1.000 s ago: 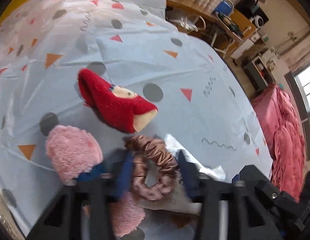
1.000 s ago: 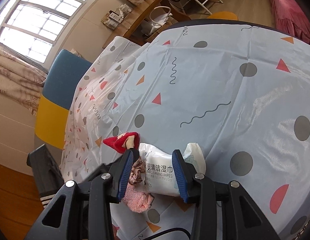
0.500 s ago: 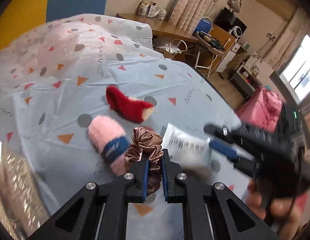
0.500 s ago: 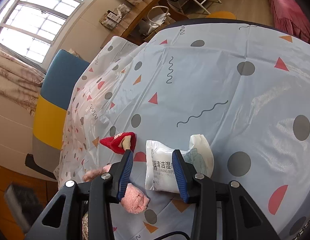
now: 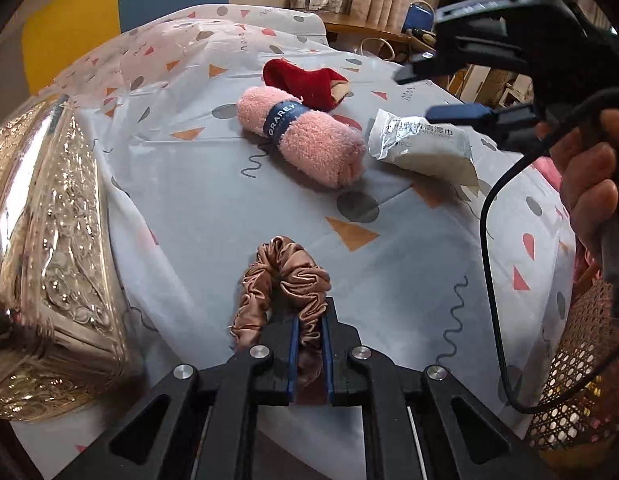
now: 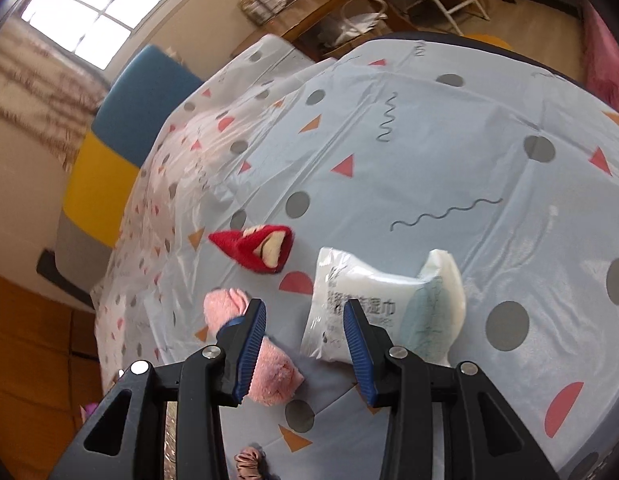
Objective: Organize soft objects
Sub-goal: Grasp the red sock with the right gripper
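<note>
Your left gripper [image 5: 308,334] is clamped on the satin scrunchie [image 5: 283,276], its jaws having just closed the last bit onto the fabric; the loop bunches out past the fingertips, over the near part of the tablecloth [image 5: 409,280]; an ornate silver box [image 5: 41,240] sits close on the left. Your right gripper [image 6: 305,340] stands partly open and holds nothing; it hangs above the cloth, with the wipes pack [image 6: 373,304] showing behind its right finger and the pink roll [image 6: 265,372] behind its left. The red sock [image 6: 257,252] lies farther off, just beyond the roll; roll, sock and wipes rest on the cloth, far from the scrunchie.
</note>
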Available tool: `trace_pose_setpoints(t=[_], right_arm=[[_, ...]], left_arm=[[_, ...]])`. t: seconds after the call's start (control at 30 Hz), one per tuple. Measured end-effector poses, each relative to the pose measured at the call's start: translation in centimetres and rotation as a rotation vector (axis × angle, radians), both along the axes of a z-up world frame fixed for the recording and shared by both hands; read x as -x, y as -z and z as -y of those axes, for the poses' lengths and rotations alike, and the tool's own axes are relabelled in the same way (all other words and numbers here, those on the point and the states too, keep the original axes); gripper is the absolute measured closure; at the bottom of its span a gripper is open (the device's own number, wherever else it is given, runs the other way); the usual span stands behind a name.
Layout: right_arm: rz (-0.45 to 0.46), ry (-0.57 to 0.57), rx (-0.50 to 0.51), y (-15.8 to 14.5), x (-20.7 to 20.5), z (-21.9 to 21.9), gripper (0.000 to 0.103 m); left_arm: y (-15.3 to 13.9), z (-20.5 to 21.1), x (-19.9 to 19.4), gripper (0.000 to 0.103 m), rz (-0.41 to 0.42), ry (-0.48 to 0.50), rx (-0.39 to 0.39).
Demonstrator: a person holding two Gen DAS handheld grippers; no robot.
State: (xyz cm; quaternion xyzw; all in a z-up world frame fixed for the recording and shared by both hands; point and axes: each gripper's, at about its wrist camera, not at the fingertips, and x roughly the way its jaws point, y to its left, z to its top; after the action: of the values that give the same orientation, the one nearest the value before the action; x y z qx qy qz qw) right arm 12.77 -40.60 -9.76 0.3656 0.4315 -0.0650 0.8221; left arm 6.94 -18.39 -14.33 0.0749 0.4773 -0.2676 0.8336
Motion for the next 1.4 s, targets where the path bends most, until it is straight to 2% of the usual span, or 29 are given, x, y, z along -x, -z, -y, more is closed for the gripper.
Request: trace_pose_setpoints(t=[0.13, 0.33, 0.47, 0.53, 0.6, 0.7, 0.73, 0.83, 1.03, 1.17, 1.27, 1.33, 1.4], right_arm=[[-0.029, -0.137, 0.112, -0.7, -2.2, -2.7, 0.063], [-0.090, -0.364, 0.421, -1.2, -8.7, -6.0, 0.062], [-0.154, -0.451, 0.526, 0.1, -12.2, -6.8, 0.056], [-0.189, -0.473, 0.562, 0.9, -13.6, -7.0, 0.049], [-0.218, -0.479, 0.591, 1.9, -14.7, -7.1, 0.048], [-0.227, -0.465, 0.597, 2.8, -15.6, -6.9, 0.051], [-0.218, -0.453, 0.594, 2.8, -15.6, -6.8, 0.062], [-0.200, -0.437, 0.581, 2.4, -15.3, -6.3, 0.077], [-0.165, -0.368, 0.538, 0.3, -11.3, -5.2, 0.079], [-0.118, -0.304, 0.420, -1.1, -7.5, -4.2, 0.079], [-0.121, -0.277, 0.427, -0.7, -5.9, -4.3, 0.079], [-0.117, -0.269, 0.394, 0.4, -5.7, -4.2, 0.079], [-0.145, -0.259, 0.408, 1.7, -5.9, -4.2, 0.079]], left_arm=[[0.4, -0.4, -0.2, 0.093, 0.004, 0.018, 0.015], [0.4, -1.0, -0.1, 0.093, -0.005, 0.013, 0.040], [0.2, -0.9, -0.2, 0.093, -0.014, 0.009, 0.055], [0.2, -0.9, -0.1, 0.093, -0.013, 0.008, 0.060], [0.2, -1.1, -0.1, 0.093, -0.012, 0.006, 0.063], [0.2, -1.2, 0.0, 0.093, -0.014, 0.004, 0.067], [0.2, -1.3, -0.1, 0.093, -0.016, 0.004, 0.069], [0.1, -1.3, -0.1, 0.093, -0.011, 0.004, 0.070], [0.2, -1.2, 0.0, 0.092, 0.001, 0.001, 0.067], [0.1, -0.7, 0.2, 0.092, 0.001, -0.005, 0.055], [-0.1, -0.4, -0.3, 0.093, -0.020, -0.013, 0.047], [-0.5, 0.1, -0.9, 0.093, -0.040, -0.016, 0.026], [-1.3, 0.3, -1.6, 0.094, -0.048, -0.035, 0.023]])
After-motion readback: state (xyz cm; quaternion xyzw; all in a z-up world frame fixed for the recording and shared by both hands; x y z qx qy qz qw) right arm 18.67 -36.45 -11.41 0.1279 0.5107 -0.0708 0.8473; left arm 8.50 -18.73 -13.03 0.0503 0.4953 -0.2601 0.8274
